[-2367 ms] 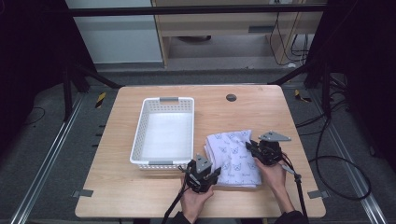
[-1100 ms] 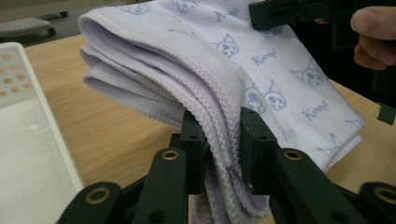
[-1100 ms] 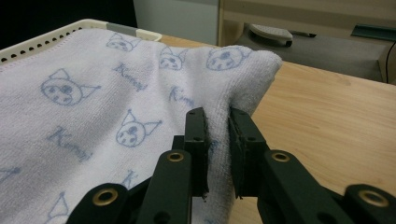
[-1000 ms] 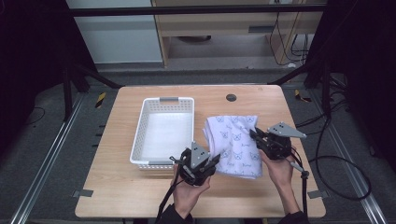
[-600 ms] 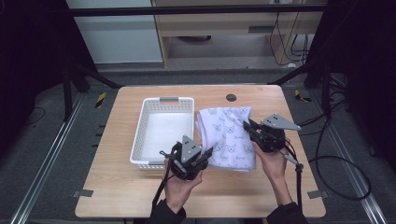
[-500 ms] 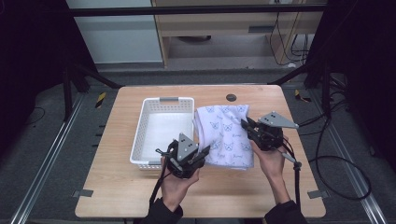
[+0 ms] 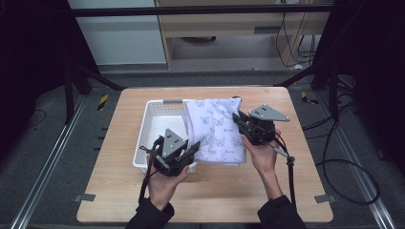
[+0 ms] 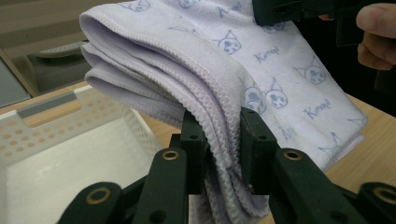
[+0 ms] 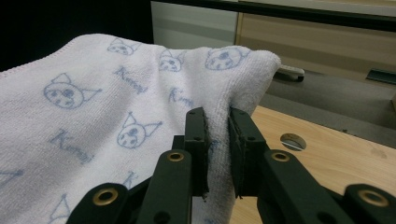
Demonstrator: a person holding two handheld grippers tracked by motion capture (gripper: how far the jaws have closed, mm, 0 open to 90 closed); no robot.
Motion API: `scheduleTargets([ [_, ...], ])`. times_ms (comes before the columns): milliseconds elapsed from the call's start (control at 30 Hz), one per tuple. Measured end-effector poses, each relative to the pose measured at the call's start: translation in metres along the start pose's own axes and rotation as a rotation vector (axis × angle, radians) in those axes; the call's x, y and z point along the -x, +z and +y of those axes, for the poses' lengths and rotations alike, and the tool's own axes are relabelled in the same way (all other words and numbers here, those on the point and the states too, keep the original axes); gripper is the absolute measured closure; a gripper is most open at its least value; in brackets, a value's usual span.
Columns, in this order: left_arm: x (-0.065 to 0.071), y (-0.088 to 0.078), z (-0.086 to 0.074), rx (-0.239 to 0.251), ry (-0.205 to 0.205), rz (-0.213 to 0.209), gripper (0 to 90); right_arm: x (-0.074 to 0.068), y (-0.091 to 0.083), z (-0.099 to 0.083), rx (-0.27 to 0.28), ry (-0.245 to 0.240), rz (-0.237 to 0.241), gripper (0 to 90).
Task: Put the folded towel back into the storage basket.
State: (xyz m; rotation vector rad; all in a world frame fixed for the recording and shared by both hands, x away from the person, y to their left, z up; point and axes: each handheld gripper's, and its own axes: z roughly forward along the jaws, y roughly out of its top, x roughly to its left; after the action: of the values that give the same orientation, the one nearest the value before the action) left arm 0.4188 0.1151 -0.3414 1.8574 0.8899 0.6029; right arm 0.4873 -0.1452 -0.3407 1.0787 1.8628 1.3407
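- Table (image 7: 286, 195): light wood; a person's 2 hands came in from the near edge, each w/ a gripper.
- Basket (image 7: 154, 125): white, perforated walls, on the table's left half, looked empty inside.
- Towel (image 7: 216, 131): pale lilac w/ blue cat faces, folded in several layers, held up between the 2 grippers, its left part over the basket's right side, the rest above the table just right of it.
- Handling, my read: light, soft, floppy; layers could slip apart or sag in the middle, so best held at both side edges w/ all layers pinched together. Not fragile.
- Right gripper (image 7: 240, 120): jaws clamped on the towel's right edge near the far corner.
- Left gripper (image 7: 193, 149): jaws clamped on the stacked hemmed edges at the near left corner.
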Motion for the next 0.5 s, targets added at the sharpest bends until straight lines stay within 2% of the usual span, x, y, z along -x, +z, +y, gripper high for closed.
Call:
scheduleTargets([
  [400,-0.029,-0.021,-0.001,0.012,-0.01,0.046,72.9,-0.03,0.026,0.019,0.016,-0.014,0.027,78.9],
  [500,-0.035,-0.024,-0.003,0.014,-0.017,0.053,72.9,-0.034,0.03,0.021,0.017,-0.017,0.029,78.9],
])
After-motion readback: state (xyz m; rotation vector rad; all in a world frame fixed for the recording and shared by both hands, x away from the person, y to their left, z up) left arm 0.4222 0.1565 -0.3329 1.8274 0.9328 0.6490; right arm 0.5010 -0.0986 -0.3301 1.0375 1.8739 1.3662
